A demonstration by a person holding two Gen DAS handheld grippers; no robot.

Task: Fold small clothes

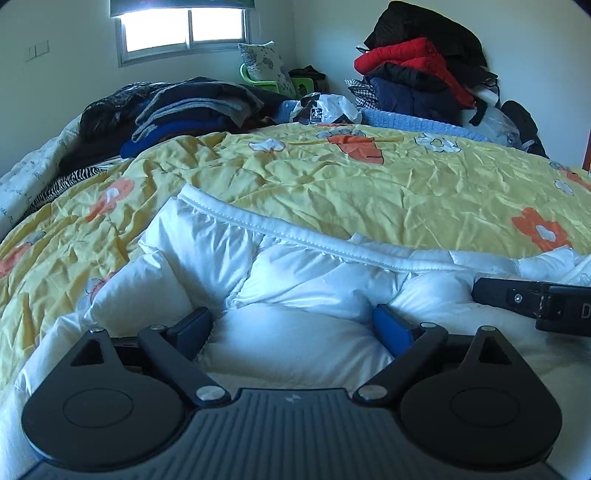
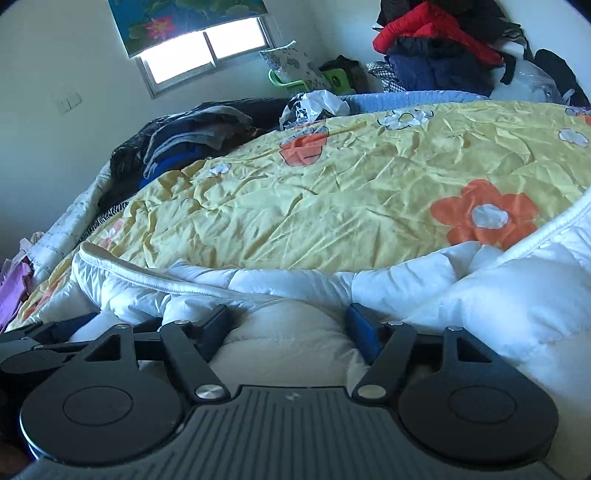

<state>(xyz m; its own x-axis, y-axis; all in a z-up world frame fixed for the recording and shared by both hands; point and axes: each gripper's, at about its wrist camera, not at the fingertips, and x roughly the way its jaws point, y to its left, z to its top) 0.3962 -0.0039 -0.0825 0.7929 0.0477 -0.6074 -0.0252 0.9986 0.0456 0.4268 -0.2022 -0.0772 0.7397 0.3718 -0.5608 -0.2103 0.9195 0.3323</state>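
Fingertips of the left gripper (image 1: 293,325) are partly sunk in a white padded garment (image 1: 288,266) spread on the yellow flowered quilt (image 1: 332,177); the jaws are seen wide apart, one puffed panel between them, not pinched. In the right wrist view, the right gripper (image 2: 290,326) is likewise seen open over a bulge of the garment (image 2: 480,295), whose edges are cut off.

Both cameras sit low over the near edge of the bed, each looking forward and slightly down along its own claw. They share the white puffy garment (image 1: 295,266) close up, the yellow flowered quilt (image 1: 332,177), the window (image 1: 184,29) and the far clothes pile (image 2: 436,48); the right view is tilted.
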